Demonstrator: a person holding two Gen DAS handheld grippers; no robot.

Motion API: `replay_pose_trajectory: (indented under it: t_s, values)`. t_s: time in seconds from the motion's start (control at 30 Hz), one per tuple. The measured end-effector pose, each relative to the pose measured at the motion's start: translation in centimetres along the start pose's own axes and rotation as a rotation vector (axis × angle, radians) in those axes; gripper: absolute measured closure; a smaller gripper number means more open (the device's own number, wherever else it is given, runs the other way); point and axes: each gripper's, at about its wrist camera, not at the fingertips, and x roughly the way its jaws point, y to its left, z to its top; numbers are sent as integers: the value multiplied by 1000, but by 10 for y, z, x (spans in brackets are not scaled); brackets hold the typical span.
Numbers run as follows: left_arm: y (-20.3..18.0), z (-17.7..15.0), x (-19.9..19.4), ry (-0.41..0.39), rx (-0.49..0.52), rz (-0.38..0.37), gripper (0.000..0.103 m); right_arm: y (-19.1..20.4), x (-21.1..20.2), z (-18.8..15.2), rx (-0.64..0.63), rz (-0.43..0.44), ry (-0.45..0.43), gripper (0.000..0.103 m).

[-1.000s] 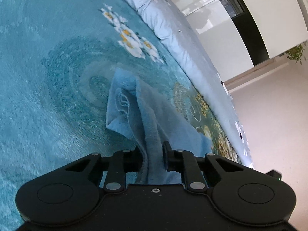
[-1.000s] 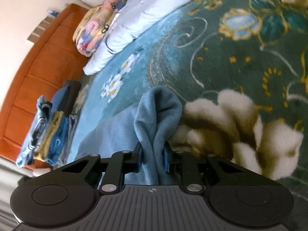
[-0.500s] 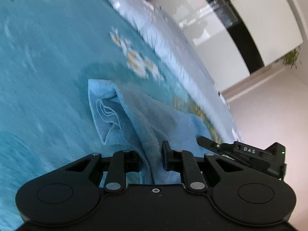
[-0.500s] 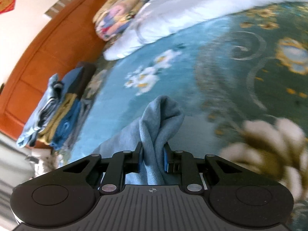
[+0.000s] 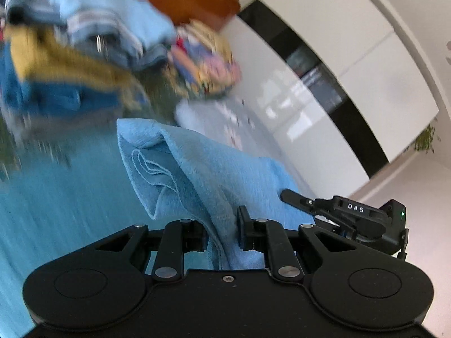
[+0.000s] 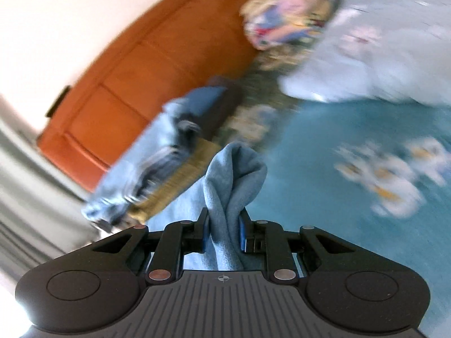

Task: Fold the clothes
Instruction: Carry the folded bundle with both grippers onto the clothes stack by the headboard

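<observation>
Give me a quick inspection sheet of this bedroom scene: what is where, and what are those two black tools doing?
Surface: bed with a teal patterned blanket; view blurred.
Job's things: light blue towel, bunched and held at two places.
Clutter: stack of folded clothes by the wooden headboard; colourful folded quilt; white pillow.
Grippers: left tool shut on the towel; right tool shut on the towel; the right tool also shows in the left view.
Cables: nothing seen.
Surroundings: white cupboards with a dark strip; green plant; pale floor.
</observation>
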Motion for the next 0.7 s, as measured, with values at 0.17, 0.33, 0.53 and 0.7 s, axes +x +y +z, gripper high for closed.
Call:
replay_pose_trajectory:
  t_s: [0.17,0.33,0.53,0.7]
  values:
    - [5,73,-25,-107,54,45,87,64,58,57,-97,76,0,86]
    - [18,130,-37,-171,82,105,87,110,123,100,-165,134,28,86]
    - [44,178,-34,-223,114,187,87,140,193,131,-205,179,51,86]
    - [76,209,-28,-251,103,259,87,151,252,140,-231,194,78,86]
